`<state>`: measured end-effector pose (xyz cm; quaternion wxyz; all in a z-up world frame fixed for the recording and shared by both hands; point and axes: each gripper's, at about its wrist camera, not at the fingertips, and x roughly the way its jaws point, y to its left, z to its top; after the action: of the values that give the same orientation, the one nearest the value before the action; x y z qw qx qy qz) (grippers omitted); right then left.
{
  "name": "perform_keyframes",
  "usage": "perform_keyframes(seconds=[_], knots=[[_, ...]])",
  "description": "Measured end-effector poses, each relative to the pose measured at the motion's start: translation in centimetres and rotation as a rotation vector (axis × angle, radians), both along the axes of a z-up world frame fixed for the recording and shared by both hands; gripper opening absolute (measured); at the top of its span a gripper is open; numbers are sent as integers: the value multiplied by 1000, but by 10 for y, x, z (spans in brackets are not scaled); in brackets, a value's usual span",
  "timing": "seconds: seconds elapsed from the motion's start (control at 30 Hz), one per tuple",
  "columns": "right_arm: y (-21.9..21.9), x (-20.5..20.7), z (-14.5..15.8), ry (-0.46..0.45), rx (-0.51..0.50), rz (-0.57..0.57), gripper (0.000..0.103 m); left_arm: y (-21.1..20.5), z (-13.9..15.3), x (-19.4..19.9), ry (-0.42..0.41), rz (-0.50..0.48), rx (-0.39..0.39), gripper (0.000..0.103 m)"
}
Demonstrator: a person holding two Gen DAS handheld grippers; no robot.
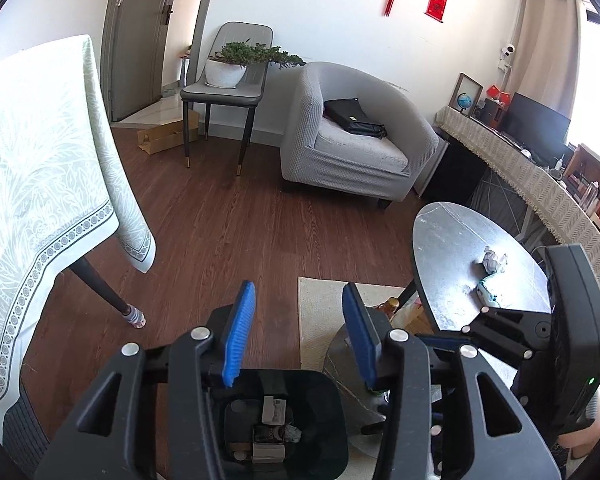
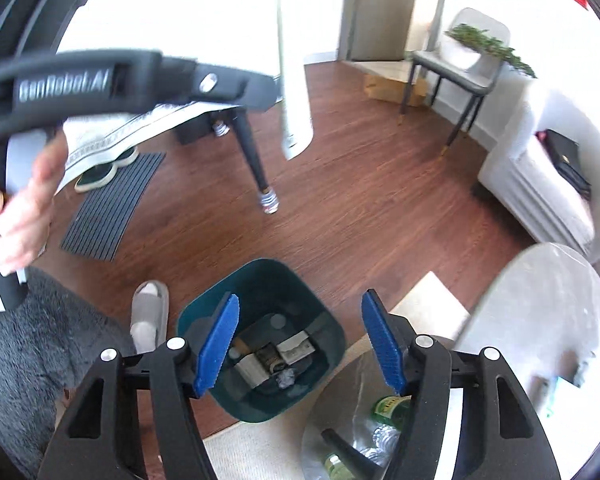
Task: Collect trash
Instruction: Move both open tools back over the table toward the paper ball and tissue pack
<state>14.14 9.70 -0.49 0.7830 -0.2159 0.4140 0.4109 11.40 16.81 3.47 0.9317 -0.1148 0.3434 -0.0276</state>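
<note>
A dark green trash bin [image 2: 260, 340] stands on the wood floor, holding small boxes and crumpled paper. It also shows in the left wrist view [image 1: 284, 420]. My left gripper [image 1: 298, 332] is open and empty above the bin. My right gripper [image 2: 300, 344] is open and empty over the bin's right rim. A crumpled white paper [image 1: 494, 261] and a teal-and-white wrapper [image 1: 488, 292] lie on the round silver table [image 1: 452, 240]. The wrapper shows faintly in the right wrist view [image 2: 556, 392].
A dining table with a white patterned cloth [image 1: 40, 184] stands left, its leg [image 1: 100, 288] close by. A grey armchair [image 1: 356, 136], a chair with a plant [image 1: 228, 76] and a beige rug [image 1: 320, 312] are around. Green bottles [image 2: 388, 408] lie under the round table.
</note>
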Motion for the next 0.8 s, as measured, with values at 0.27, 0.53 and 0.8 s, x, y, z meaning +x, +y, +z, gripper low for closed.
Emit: perform_keyframes(seconds=[0.27,0.53,0.8], knots=[[-57,25,11,-37,35,-148,59,-40,-7,16,7,-60,-4,54],[-107,32,13,-120,3,-290,70,-80,-17,32,24,-125,-4,56],[-153,49,3,-120,-27,-435,81,-110,-26,43,43,-175,7,59]])
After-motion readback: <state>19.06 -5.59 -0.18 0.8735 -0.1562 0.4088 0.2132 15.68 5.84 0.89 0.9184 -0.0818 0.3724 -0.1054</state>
